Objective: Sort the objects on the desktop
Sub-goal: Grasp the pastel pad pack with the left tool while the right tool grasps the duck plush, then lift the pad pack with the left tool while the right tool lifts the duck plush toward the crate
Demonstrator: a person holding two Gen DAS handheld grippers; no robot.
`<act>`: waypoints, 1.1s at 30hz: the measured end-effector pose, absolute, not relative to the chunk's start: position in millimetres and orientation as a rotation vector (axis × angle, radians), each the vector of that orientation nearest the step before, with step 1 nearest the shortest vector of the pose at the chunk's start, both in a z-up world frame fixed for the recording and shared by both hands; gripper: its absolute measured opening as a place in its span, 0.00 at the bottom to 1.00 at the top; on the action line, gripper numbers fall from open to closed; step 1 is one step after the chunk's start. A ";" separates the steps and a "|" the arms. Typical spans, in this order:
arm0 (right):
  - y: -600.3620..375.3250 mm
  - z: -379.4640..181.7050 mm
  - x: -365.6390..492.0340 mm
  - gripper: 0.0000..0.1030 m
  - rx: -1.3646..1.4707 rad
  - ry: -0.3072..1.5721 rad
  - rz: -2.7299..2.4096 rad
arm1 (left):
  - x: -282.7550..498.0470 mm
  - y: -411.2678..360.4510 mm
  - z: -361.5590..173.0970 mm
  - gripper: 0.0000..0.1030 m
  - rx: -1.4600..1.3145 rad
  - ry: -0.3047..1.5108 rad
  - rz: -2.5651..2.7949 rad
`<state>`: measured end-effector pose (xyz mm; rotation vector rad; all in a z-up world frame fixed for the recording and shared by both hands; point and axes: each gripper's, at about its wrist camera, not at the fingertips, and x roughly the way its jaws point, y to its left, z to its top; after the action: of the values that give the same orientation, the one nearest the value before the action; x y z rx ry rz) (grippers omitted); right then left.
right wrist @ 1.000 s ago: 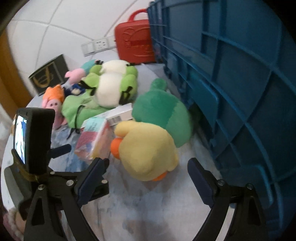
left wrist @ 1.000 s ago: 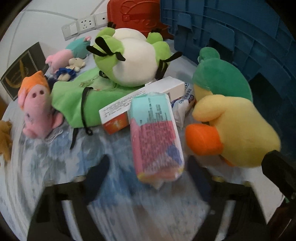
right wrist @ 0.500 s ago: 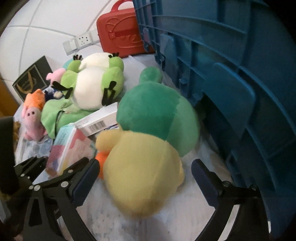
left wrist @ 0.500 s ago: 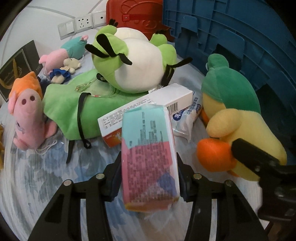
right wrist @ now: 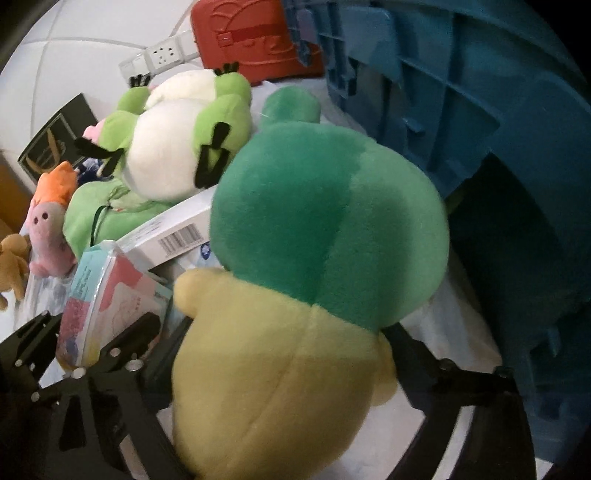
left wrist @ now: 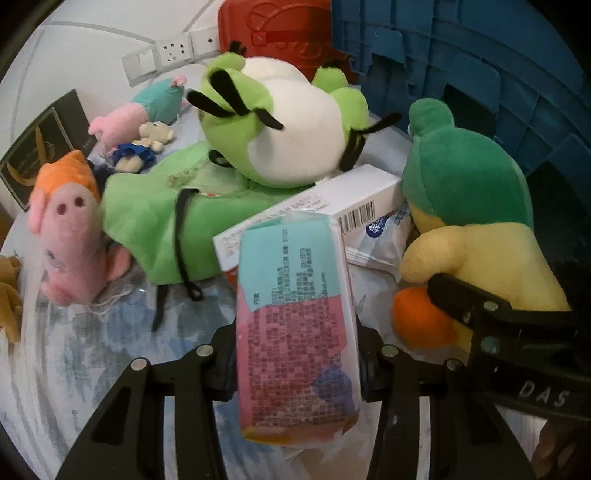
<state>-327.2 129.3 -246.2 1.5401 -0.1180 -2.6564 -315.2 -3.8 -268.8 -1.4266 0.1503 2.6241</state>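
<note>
A pink and teal plastic-wrapped packet (left wrist: 295, 314) stands up off the patterned tabletop, one end leaning on a white box (left wrist: 351, 195). My left gripper (left wrist: 297, 354) has its jaws closing on the packet, with both pads pressed on its sides. It also shows in the right wrist view, packet (right wrist: 107, 291) in left gripper (right wrist: 94, 328). A plush duck (right wrist: 314, 258), yellow with a green back and an orange beak, fills my right gripper (right wrist: 288, 339). Its jaws are closing and both fingers sit against the plush. One right finger (left wrist: 465, 299) touches the duck (left wrist: 480, 240) at the beak.
A big blue crate (right wrist: 461, 92) rises right behind the duck. A green and white frog plush (left wrist: 288, 125) lies on a green pouch (left wrist: 147, 221). A pink pig plush (left wrist: 66, 229) is at the left, a red case (left wrist: 273, 33) at the back wall.
My left jaws have shut onto the packet, which now stands steeper. My right gripper has come down and forward over the duck, and its fingers have closed against the duck's sides.
</note>
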 end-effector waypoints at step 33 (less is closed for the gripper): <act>99.0 -229.1 -277.4 1.00 1.632 0.064 -2.554 | -275.2 -50.3 -265.1 0.44 -1.521 0.159 2.653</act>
<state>-277.4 99.0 -229.1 1.6323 0.0638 -2.5541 -275.2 -50.3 -265.1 -1.5205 0.1590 2.6526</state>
